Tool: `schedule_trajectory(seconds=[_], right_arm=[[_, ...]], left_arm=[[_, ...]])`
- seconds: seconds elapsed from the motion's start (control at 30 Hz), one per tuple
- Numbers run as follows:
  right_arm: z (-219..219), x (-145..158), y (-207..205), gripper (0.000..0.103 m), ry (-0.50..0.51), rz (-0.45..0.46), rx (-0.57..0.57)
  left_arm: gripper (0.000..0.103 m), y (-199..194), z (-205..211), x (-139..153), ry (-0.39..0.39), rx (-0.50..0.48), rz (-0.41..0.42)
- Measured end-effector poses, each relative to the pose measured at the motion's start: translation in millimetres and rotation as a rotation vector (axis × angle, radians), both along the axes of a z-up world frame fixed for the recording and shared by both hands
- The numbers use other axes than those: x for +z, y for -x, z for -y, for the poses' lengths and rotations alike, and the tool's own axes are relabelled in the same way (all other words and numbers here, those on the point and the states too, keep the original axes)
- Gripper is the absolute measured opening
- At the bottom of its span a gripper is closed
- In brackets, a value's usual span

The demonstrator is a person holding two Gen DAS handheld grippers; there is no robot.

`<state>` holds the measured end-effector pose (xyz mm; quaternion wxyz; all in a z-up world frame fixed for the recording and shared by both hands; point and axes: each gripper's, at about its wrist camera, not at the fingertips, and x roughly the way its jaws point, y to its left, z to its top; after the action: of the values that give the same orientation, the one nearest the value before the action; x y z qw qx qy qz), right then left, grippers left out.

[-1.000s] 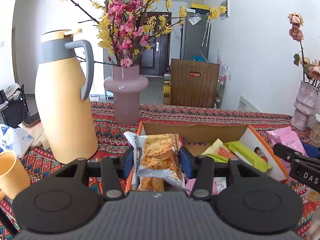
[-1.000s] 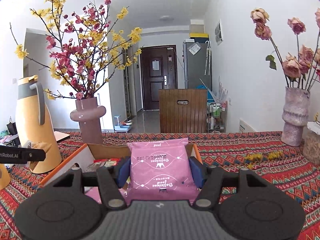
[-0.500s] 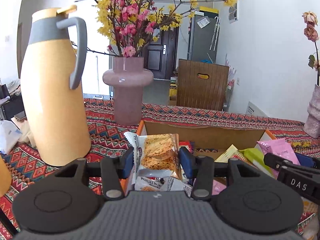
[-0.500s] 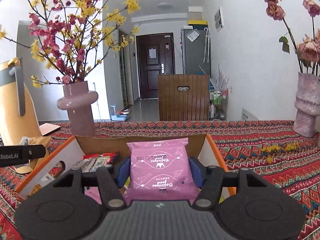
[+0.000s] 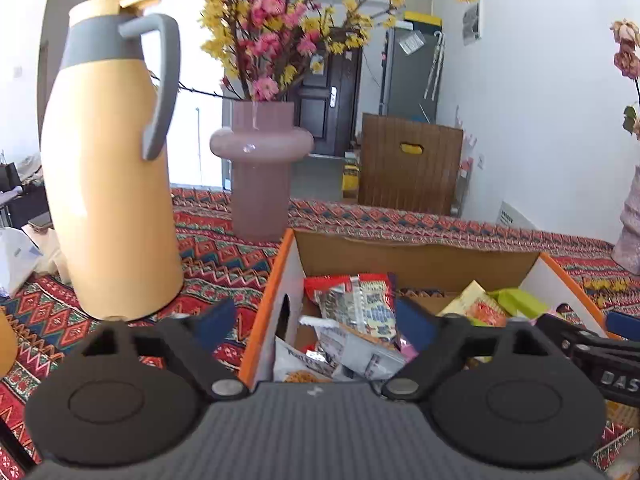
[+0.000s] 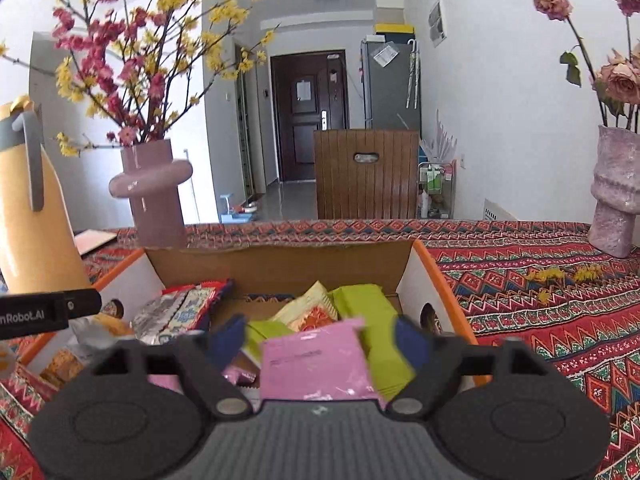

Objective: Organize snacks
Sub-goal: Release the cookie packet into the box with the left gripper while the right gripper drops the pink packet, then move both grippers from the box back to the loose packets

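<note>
Opening wide over the orange-edged cardboard box [image 6: 440, 276], both grippers are letting go. The right gripper [image 6: 320, 338] no longer pinches the pink foil snack packet [image 6: 316, 364], which drops loose between its spreading jaws. The left gripper [image 5: 316, 322] has released its clear biscuit packet, now among the box's snacks. Two more snacks are stowed.
</note>
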<state>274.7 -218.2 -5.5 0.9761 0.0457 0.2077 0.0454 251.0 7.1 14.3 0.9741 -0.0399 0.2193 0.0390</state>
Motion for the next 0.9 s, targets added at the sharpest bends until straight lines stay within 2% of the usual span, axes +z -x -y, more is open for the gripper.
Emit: schedule_trajectory(seconds=[0.03, 0.37, 0.6, 0.9], right_arm=[[2.7, 2.1, 2.4, 0.103, -0.011, 0.009, -0.005], [3.5, 7.0, 9.0, 0.103, -0.024, 0.017, 0.001], [1.6, 23.2, 22.8, 0.103, -0.007, 0.052, 0.008], [-7.3, 35.2, 56.6, 0.103, 0.031, 0.035, 0.067]], left_arm=[[0.103, 3.1, -0.9, 1.8, 0.002, 0.007, 0.015], [0.103, 8.0, -3.1, 9.7, 0.023, 0.019, 0.031], [0.103, 20.4, -1.3, 30.7, 0.023, 0.055, 0.017], [0.103, 57.0, -2.0, 46.1, 0.001, 0.008, 0.017]])
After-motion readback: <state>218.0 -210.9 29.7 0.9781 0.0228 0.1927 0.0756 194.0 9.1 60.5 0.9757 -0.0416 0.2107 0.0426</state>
